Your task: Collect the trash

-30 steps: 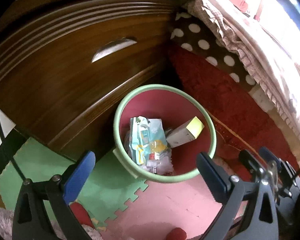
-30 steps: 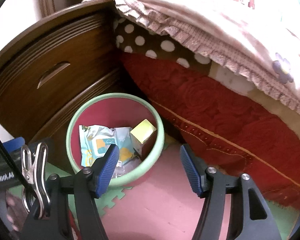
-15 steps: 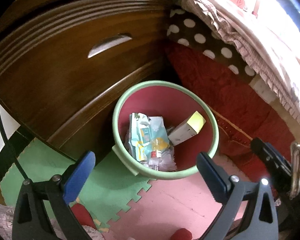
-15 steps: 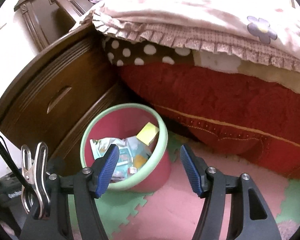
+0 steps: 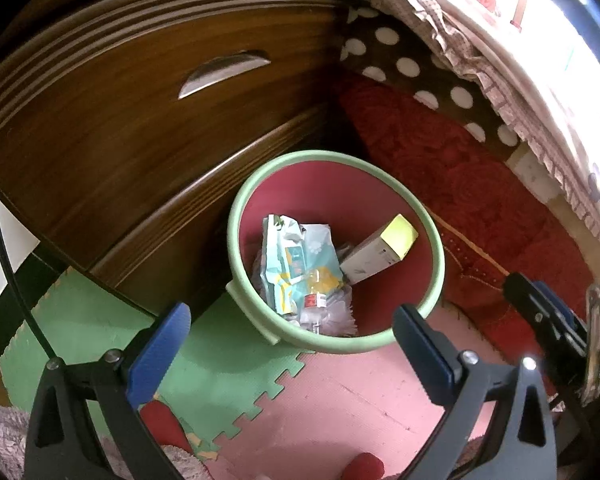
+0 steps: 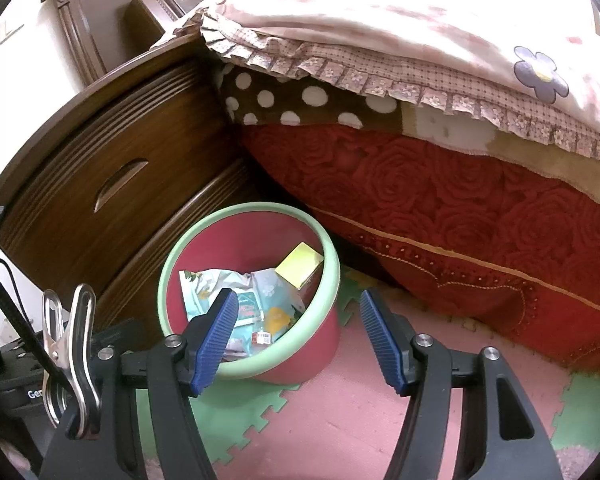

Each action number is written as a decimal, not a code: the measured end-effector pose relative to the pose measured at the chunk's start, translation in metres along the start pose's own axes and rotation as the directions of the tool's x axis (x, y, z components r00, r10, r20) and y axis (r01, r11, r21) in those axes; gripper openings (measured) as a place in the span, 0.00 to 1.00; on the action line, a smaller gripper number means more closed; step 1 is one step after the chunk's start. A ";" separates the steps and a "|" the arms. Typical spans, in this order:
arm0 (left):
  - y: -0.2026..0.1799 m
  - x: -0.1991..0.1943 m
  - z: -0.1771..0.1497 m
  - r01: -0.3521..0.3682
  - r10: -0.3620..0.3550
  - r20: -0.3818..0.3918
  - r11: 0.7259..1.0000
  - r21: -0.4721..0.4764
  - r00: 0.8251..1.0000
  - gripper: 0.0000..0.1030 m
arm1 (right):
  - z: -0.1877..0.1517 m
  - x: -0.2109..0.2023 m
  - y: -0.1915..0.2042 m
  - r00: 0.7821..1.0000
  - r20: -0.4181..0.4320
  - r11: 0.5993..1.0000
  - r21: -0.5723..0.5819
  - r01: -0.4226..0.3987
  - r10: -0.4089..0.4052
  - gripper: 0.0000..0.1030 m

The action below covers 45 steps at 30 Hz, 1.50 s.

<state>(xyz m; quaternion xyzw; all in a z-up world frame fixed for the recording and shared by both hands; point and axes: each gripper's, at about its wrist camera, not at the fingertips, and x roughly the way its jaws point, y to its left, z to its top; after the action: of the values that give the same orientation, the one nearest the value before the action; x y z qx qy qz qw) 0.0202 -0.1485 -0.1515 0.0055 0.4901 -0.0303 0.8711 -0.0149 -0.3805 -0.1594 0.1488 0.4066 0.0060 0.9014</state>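
A red bin with a pale green rim [image 5: 236, 240] [image 6: 332, 276] stands on the foam floor mat between a wooden drawer unit and a bed. Inside lie a light blue crumpled wrapper [image 5: 296, 260] [image 6: 220, 284], a box with a yellow end [image 5: 384, 248] [image 6: 300, 266] and small clear scraps. My left gripper [image 5: 292, 344] is open and empty, above the bin's near rim. My right gripper [image 6: 296, 340] is open and empty, held back from the bin at its near right side. The right gripper's side also shows in the left wrist view [image 5: 556, 328].
A dark wooden drawer unit [image 5: 140, 120] [image 6: 100, 184] stands behind and left of the bin. A bed with a red rose cover [image 6: 460, 208] and frilled blanket [image 6: 380, 24] lies to the right. Pink and green foam tiles [image 5: 340, 400] cover the floor. A black cable [image 5: 4, 240] hangs at left.
My right gripper has pulled back and risen, so the bin looks smaller and more of the bed shows. My left gripper has drawn back slightly. Both stay open.
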 end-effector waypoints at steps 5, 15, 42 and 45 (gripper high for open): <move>0.002 0.000 0.001 0.000 0.000 -0.001 1.000 -0.004 1.000 1.00 | 0.000 0.001 0.001 1.000 -0.004 1.000 -0.008 0.000 0.000 0.63; 0.001 0.000 0.001 -0.002 0.002 -0.002 1.000 -0.001 1.000 1.00 | 0.000 0.001 0.000 1.000 -0.006 1.000 -0.004 0.001 -0.001 0.63; 0.003 0.002 0.000 -0.005 0.005 -0.008 1.000 -0.002 1.000 1.00 | 0.000 0.000 0.000 1.000 -0.007 1.000 -0.010 0.000 0.000 0.63; 0.003 0.002 0.000 -0.008 0.007 -0.010 1.000 -0.002 1.000 1.00 | 0.000 0.000 0.000 1.000 -0.008 1.000 -0.008 0.000 0.000 0.63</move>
<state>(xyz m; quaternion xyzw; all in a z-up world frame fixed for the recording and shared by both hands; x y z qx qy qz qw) 0.0220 -0.1456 -0.1533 0.0065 0.4944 -0.0264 0.8688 -0.0149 -0.3808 -0.1597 0.1453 0.4099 0.0083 0.9004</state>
